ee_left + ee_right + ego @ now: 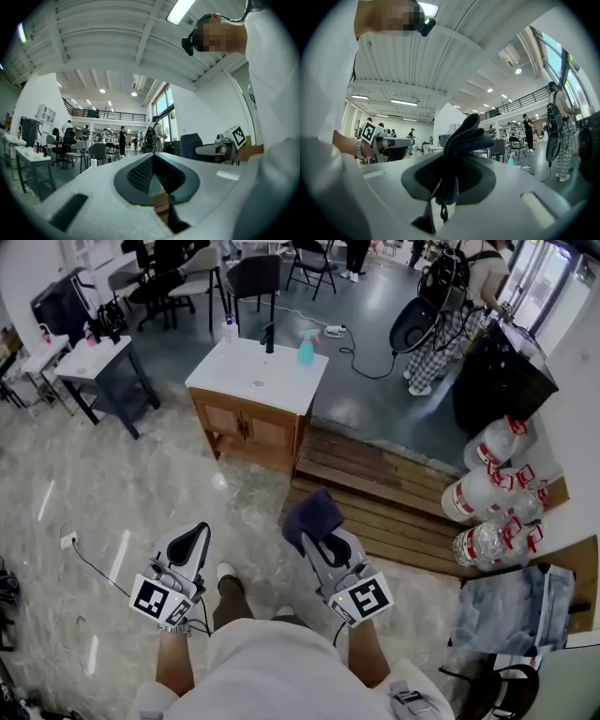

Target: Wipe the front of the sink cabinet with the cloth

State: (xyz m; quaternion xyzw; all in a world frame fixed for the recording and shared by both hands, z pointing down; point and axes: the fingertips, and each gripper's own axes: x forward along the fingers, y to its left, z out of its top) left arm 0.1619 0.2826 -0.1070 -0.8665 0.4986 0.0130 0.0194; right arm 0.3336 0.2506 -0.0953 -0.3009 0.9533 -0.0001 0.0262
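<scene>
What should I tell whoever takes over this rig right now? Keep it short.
Left gripper: shut, empty, held low in front of the body.
Right gripper: shut on the dark cloth, which sticks out past the jaws.
Sink cabinet: ahead, well away from both grippers.
Done: cloth is in hand.
Left: walk up and wipe the wooden cabinet front.
</scene>
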